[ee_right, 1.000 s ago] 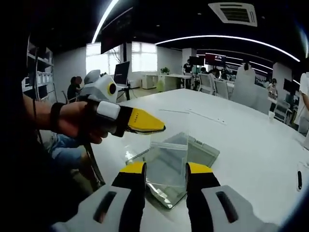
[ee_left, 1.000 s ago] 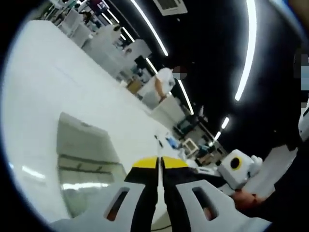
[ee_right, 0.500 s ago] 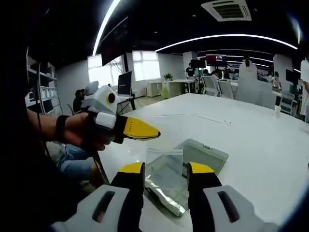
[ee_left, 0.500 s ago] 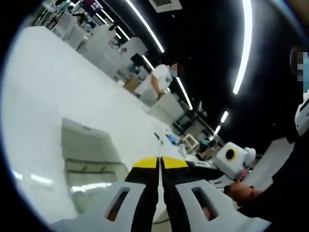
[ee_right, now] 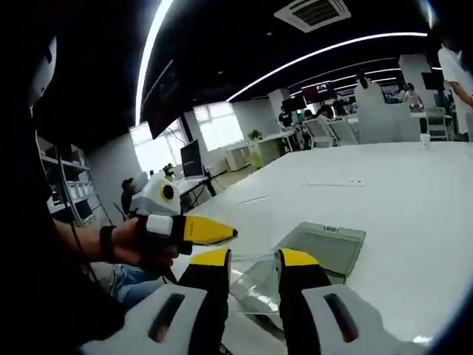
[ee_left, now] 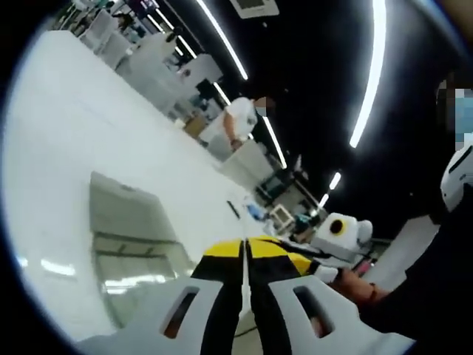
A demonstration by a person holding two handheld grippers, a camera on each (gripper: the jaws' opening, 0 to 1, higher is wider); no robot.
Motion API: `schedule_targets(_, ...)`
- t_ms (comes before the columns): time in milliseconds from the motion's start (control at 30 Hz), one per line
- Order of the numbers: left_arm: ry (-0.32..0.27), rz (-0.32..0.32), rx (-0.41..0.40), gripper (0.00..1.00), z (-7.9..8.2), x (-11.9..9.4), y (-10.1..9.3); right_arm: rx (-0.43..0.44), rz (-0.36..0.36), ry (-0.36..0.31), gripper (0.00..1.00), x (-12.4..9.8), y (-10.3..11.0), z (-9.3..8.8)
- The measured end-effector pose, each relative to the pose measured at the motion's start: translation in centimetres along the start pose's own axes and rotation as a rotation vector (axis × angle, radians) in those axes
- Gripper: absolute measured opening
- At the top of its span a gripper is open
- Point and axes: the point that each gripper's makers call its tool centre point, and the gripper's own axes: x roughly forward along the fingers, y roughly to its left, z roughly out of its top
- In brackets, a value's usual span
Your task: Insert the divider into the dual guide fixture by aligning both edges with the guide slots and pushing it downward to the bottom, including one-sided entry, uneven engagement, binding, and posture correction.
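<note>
Divider, clear flat transparent sheet (ee_right: 255,275): seen in the right gripper view between and just beyond the yellow-tipped jaws of the right gripper (ee_right: 253,259), which stand a narrow gap apart with the sheet's edge in the gap; whether the pads actually press on it cannot be told. Dual guide fixture, clear grey-tinted plastic, shallow and box-like (ee_right: 325,248): lies on the white table (ee_right: 399,192) just behind the divider, tilted in the frame; whether the sheet's edges sit in the guide slots cannot be told. Left gripper (ee_left: 244,248): in the left gripper view its yellow-tipped black jaws are pressed together with only a thin seam between them, nothing visible in the seam. Same gripper in the right gripper view: white body, closed yellow beak, held in a hand (ee_right: 144,240) with a dark wristband, tip just left of the divider and above it. Fixture again in the left gripper view (ee_left: 129,222), on the table to the left of the jaws. Background: open office, curved ceiling light strips (ee_right: 318,53), desks, a person in a white shirt (ee_left: 238,118) standing far off.
</note>
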Motion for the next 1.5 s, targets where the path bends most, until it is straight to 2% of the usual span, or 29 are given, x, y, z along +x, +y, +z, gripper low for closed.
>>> schedule_targets(100, -0.005, -0.022, -0.002, 0.0, 0.1, 0.0, -0.4, 0.05, 0.005, -0.029, 0.2, -0.2, 0.0, 0.3)
schedule_targets(167, -0.024, -0.071, 0.021, 0.0, 0.3, -0.1, -1.4, 0.067, 0.013, -0.04, 0.18, -0.3, 0.0, 0.4)
schedule_targets(233, -0.033, -0.069, 0.017, 0.0, 0.3, -0.3, -1.5, 0.108, 0.034, -0.063, 0.15, -0.4, 0.2, 0.8)
schedule_targets(333, -0.051, -0.1, -0.007, 0.0, 0.4, -0.5, -1.9, 0.142, 0.056, -0.09, 0.14, -0.7, 0.3, 1.1)
schedule_targets(567, -0.057, -0.142, -0.015, 0.0, 0.3, -0.9, -2.8, 0.161, 0.105, -0.108, 0.12, -1.1, 1.2, 1.4)
schedule_targets(667, -0.077, -0.177, -0.034, 0.0, 0.7, -1.3, -3.3, 0.191, 0.152, -0.129, 0.12, -1.3, 2.1, 1.7)
schedule_targets(800, -0.081, -0.178, -0.03, 0.0, 0.7, -1.6, -3.3, 0.194, 0.188, -0.118, 0.09, -1.2, 2.8, 1.5)
schedule_targets(867, -0.096, -0.185, -0.049, 0.0, 0.9, -1.8, -3.3, 0.198, 0.194, -0.13, 0.07, -1.3, 3.1, 1.7)
schedule_targets(933, -0.114, -0.198, -0.064, 0.0, 1.2, -2.2, -3.0, 0.258, 0.222, -0.144, 0.06, -1.6, 3.4, 2.1)
schedule_targets(1033, -0.135, -0.205, -0.093, 0.0, 1.2, -2.5, -2.9, 0.272, 0.232, -0.145, 0.04, -1.8, 3.7, 2.1)
schedule_targets(1133, -0.151, -0.216, -0.147, 0.0, 1.2, -2.7, -2.9, 0.337, 0.272, -0.16, 0.03, -2.1, 4.3, 2.3)
schedule_targets(1200, -0.175, -0.259, -0.154, 0.0, 1.2, -2.6, -4.2, 0.391, 0.307, -0.181, 0.03, -2.4, 4.6, 2.5)
schedule_targets(1233, -0.181, -0.257, -0.149, 0.0, 1.3, -2.6, -4.2, 0.402, 0.326, -0.187, 0.03, -2.5, 4.9, 2.5)
schedule_targets(1267, -0.185, -0.277, -0.161, 0.0, 1.4, -2.7, -4.6, 0.412, 0.327, -0.189, 0.03, -2.5, 4.9, 2.4)
schedule_targets(1400, -0.195, -0.282, -0.16, 0.0, 1.5, -2.8, -4.7, 0.405, 0.318, -0.209, 0.04, -2.5, 4.9, 2.6)
schedule_targets(1500, -0.211, -0.296, -0.163, 0.0, 1.8, -3.0, -4.9, 0.427, 0.32, -0.219, 0.09, -2.5, 5.0, 2.8)
